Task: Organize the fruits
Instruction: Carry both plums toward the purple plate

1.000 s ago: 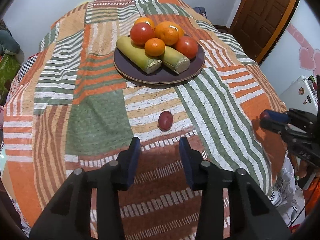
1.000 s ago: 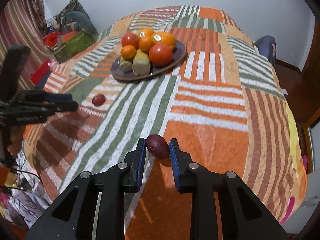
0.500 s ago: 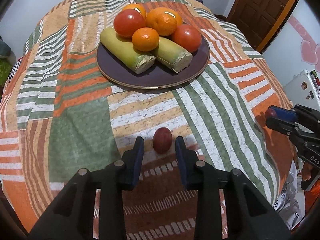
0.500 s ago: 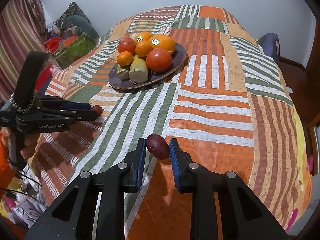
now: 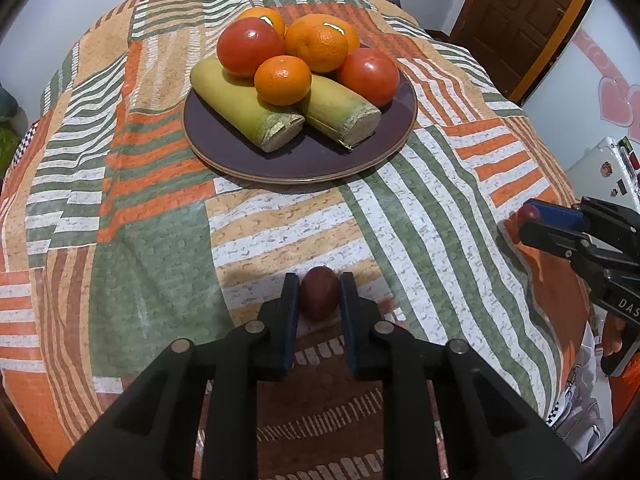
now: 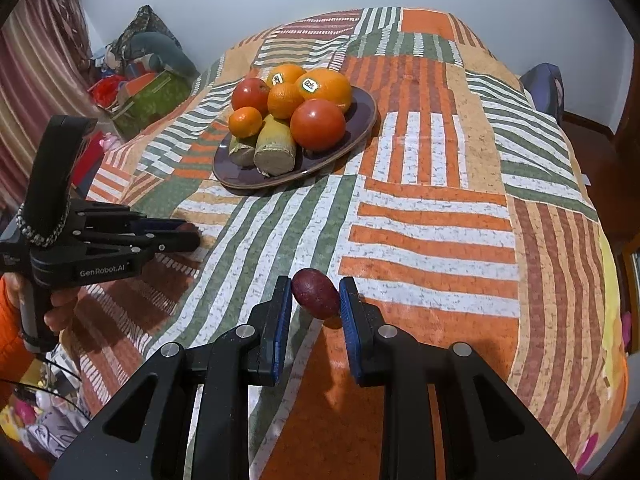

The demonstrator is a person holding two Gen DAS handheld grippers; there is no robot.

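A dark purple plate (image 5: 320,164) on the patchwork cloth holds oranges, two red tomatoes and two green-yellow cane pieces; it also shows in the right wrist view (image 6: 360,128). My left gripper (image 5: 319,294) has its fingers closed against a small dark red fruit (image 5: 319,292) that rests on the cloth in front of the plate. My right gripper (image 6: 314,294) is shut on a second dark red fruit (image 6: 316,292) and holds it above the cloth. Each gripper shows in the other's view, the right one (image 5: 532,220) and the left one (image 6: 188,236).
The round table's cloth (image 5: 140,240) falls away at the edges. A wooden door (image 5: 520,20) stands at the back right. Boxes and bags (image 6: 144,88) lie on the floor to the left of the table. A dark bag (image 6: 544,84) sits by the far wall.
My left gripper moved forward to the small dark red fruit and closed its fingers around it. My right gripper kept its hold on the other fruit and barely moved.
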